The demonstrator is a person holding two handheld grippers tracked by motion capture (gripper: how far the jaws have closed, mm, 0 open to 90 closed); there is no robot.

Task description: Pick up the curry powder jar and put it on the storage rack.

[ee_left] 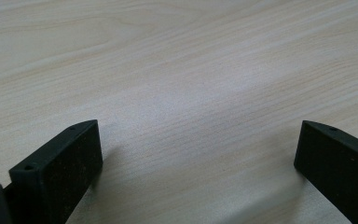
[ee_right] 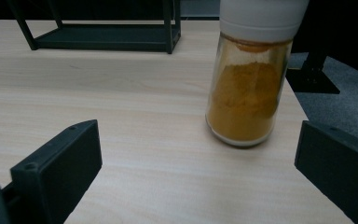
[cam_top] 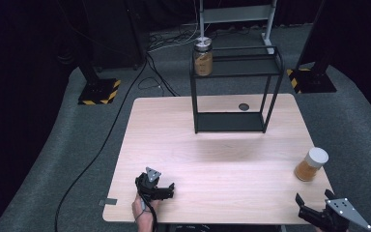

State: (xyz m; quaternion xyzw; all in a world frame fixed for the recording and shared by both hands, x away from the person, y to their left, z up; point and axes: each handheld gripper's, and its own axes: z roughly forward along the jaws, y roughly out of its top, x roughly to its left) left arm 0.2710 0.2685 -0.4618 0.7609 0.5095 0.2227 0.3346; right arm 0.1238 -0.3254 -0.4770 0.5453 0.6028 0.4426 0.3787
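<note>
Right gripper (cam_top: 314, 205) is hovering at the table's (cam_top: 212, 159) near right corner, jaws spread wide and holding nothing, facing the white-capped spice jar (cam_top: 311, 164) standing upright just ahead near the right edge. Left gripper (cam_top: 162, 186) is sitting low over bare wood, jaws also wide. A second jar (cam_top: 203, 58) is resting on the black rack's (cam_top: 236, 92) top shelf.

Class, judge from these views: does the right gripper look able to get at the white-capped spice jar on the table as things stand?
Probably yes. The right gripper is open, and the spice jar stands upright just ahead of its jaws with bare table between them.
</note>
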